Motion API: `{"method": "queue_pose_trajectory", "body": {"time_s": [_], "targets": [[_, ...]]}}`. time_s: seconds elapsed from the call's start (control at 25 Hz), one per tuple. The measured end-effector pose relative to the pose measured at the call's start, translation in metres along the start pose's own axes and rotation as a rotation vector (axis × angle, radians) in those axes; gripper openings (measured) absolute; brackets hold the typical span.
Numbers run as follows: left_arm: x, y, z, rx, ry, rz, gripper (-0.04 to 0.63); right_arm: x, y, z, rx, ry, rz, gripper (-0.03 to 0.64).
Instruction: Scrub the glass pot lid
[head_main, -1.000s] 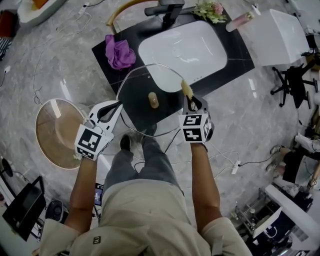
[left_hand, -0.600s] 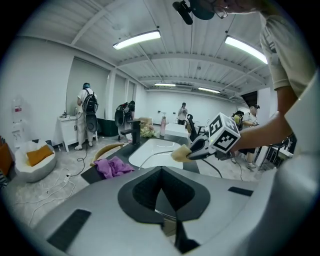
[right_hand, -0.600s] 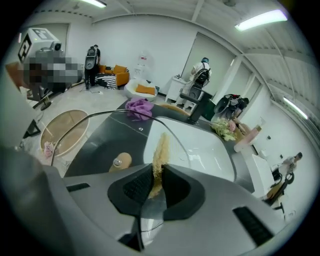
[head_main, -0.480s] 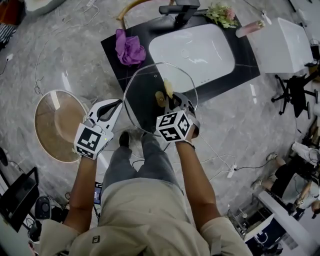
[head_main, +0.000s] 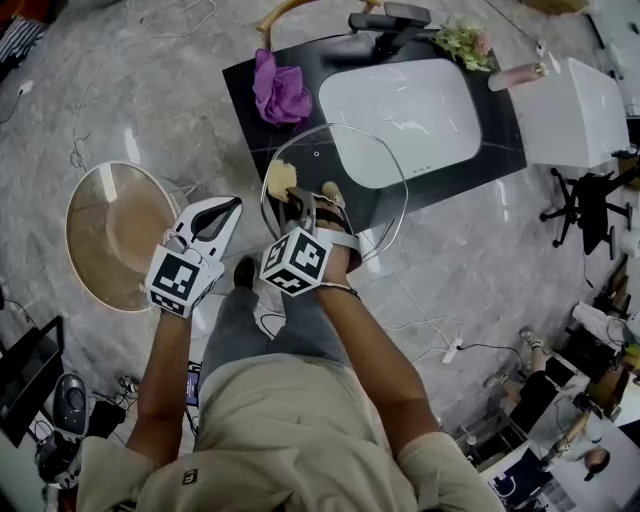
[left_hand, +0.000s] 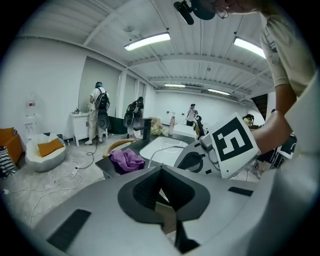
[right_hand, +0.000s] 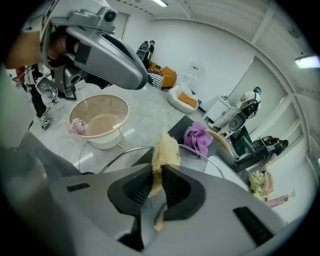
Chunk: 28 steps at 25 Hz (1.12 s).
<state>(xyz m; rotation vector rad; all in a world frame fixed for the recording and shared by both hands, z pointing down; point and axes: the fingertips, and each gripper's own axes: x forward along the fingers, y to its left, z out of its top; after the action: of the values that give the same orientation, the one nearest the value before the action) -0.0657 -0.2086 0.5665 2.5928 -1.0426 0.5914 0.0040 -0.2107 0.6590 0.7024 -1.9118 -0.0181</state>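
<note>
The glass pot lid (head_main: 375, 170) is held upright over the black counter, its metal rim arching in front of the sink. My left gripper (head_main: 232, 207) is shut on the lid's left rim; that rim (left_hand: 152, 154) runs in between the jaws of the left gripper (left_hand: 161, 176). My right gripper (head_main: 300, 203) is shut on a yellow sponge (head_main: 281, 180), which presses on the left part of the glass beside the lid's knob (head_main: 330, 191). From the right gripper (right_hand: 157, 182) the sponge (right_hand: 164, 149) sticks out past the lid's rim (right_hand: 122, 152).
A white sink basin (head_main: 400, 105) is set in the black counter (head_main: 245, 75), with a purple cloth (head_main: 280, 90), a faucet (head_main: 390, 20) and flowers (head_main: 465, 40). A beige bowl on a stand (head_main: 115, 235) sits to the left. Cables trail across the marble floor.
My right gripper has carried the sponge leftward across the lid, from the right rim past the knob to the left side. The left gripper keeps its hold on the rim.
</note>
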Motion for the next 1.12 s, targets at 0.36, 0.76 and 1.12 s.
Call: {"method": "queue_pose_trajectory", "body": {"time_s": [0.36, 0.76, 1.12], "targets": [[0.008, -0.010, 0.007, -0.001, 0.004, -0.019, 0.014, -0.009, 0.000, -0.017, -0.031, 0.009, -0.009, 0.051], [0.029, -0.031, 0.019, 0.036, 0.018, -0.071, 0.014, -0.051, -0.046, -0.131, 0.087, 0.149, -0.079, 0.051], [0.041, -0.046, 0.023, 0.066, 0.011, -0.109, 0.014, -0.096, -0.084, -0.200, 0.152, 0.238, -0.174, 0.051]]}}
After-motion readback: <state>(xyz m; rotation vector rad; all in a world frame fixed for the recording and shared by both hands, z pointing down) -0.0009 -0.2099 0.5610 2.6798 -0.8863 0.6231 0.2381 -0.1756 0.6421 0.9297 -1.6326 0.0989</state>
